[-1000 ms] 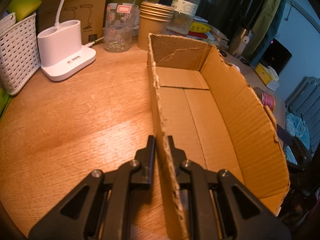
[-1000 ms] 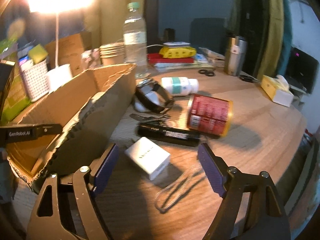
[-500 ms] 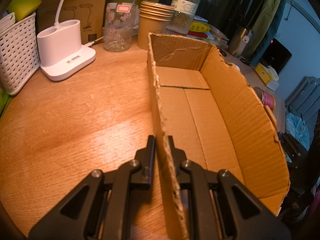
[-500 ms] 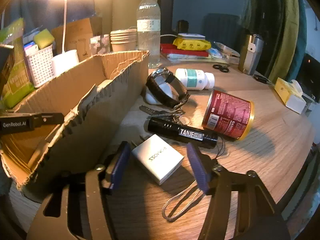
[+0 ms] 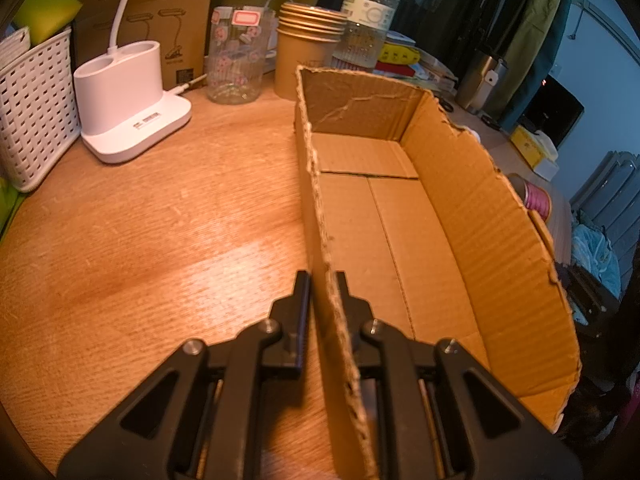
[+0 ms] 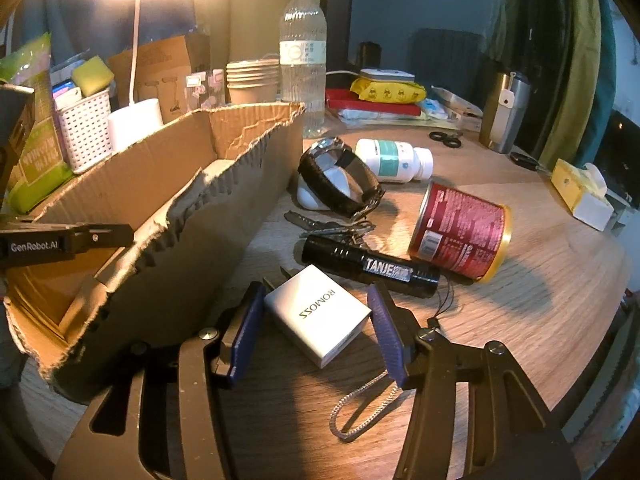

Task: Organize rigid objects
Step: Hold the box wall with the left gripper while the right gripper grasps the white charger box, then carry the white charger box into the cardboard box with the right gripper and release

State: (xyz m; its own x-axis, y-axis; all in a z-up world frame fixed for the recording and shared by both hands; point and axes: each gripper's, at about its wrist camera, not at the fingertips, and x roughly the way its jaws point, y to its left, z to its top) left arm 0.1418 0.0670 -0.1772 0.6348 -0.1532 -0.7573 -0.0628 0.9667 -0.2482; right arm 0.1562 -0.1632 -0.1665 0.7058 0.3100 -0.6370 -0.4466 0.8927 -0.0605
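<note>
One white charger block [image 6: 318, 314], "ROMOSS" printed on top, flat on the wooden table [image 6: 540, 280] just beside the outer wall of the cardboard box [image 6: 224, 216]. Right gripper [image 6: 316, 322] straddles it: blue pads on either side, jaws closing, left pad at the block's edge, whether the right pad touches I cannot tell.

Just behind the block: one black flashlight [image 6: 368, 266] lying on its side, its grey cord looped toward the gripper. Behind that, one bunch of keys [image 6: 332, 226], one black-strapped watch [image 6: 340, 180] on a white stand, one white pill bottle [image 6: 394, 160] on its side, one red can [image 6: 460, 230] on its side.

One box only, torn rim, open top, nothing seen inside [image 5: 384, 232]. Left gripper [image 5: 322, 280] clamped together on its near long wall, one finger outside, one inside.

Further out along the table's back: one clear water bottle [image 6: 302, 60], one stack of paper cups [image 5: 310, 52], one glass jar [image 5: 238, 60] with stickers, one white lamp base [image 5: 128, 100], one white lattice basket [image 5: 34, 108], one steel tumbler [image 6: 504, 112], one tissue box [image 6: 580, 192]
</note>
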